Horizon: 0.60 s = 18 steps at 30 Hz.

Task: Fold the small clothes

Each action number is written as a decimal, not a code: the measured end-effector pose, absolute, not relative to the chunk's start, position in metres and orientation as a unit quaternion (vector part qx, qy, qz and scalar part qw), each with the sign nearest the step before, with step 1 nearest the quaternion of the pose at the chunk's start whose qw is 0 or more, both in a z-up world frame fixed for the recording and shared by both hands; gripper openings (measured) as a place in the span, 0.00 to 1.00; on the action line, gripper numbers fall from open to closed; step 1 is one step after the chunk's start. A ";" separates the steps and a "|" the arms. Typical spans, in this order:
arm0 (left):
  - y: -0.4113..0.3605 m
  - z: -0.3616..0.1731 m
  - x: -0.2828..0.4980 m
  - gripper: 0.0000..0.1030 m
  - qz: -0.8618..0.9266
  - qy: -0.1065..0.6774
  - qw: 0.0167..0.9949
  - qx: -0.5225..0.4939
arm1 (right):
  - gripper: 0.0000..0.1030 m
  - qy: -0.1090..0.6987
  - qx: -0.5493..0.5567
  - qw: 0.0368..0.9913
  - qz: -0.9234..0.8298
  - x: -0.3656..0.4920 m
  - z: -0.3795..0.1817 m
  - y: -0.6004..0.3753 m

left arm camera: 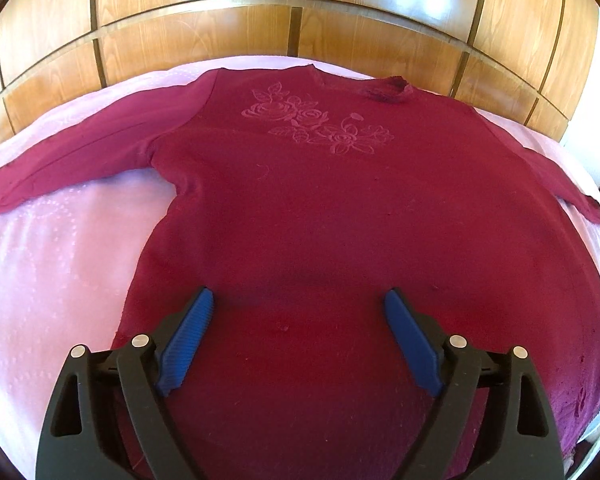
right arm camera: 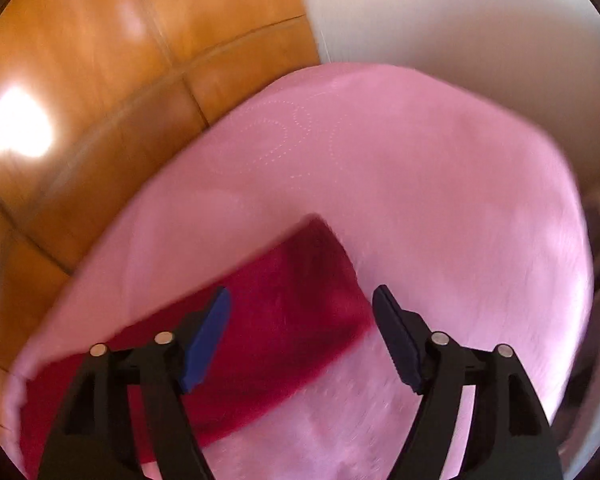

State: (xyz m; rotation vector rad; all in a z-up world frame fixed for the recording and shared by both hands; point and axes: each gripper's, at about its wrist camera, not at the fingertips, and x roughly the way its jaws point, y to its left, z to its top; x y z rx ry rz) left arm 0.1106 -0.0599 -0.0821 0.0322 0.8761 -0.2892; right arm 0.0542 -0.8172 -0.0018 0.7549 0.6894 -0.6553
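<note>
Left wrist view shows the left gripper spread wide over a dark red long-sleeved top flat on pink bedding, hem hidden, while the blurred right gripper gapes empty above a sleeve.

Wooden panels wall the bedspread beyond the sweater.

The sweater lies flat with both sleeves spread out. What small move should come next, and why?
Probably close the right tongs on the sleeve end below them, to fold it inward. The sweater is spread flat, unfolded, on the pink cover; both tongs are open and empty.
</note>
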 end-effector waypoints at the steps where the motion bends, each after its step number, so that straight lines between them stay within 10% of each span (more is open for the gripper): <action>1: -0.060 -0.082 0.110 0.85 -0.139 0.422 0.896 0.016 | 0.66 0.316 0.388 0.818 -0.282 0.043 -0.011 -0.811; 9: -0.061 -0.083 0.111 0.87 -0.141 0.420 0.896 0.014 | 0.51 0.334 0.419 0.810 -0.239 0.075 -0.048 -0.788; 12: -0.060 -0.083 0.110 0.87 -0.140 0.419 0.897 0.013 | 0.06 0.374 0.367 0.809 -0.265 0.099 -0.045 -0.782; 18: -0.060 -0.084 0.110 0.88 -0.145 0.420 0.896 0.012 | 0.05 0.405 0.274 0.814 -0.314 0.090 -0.045 -0.779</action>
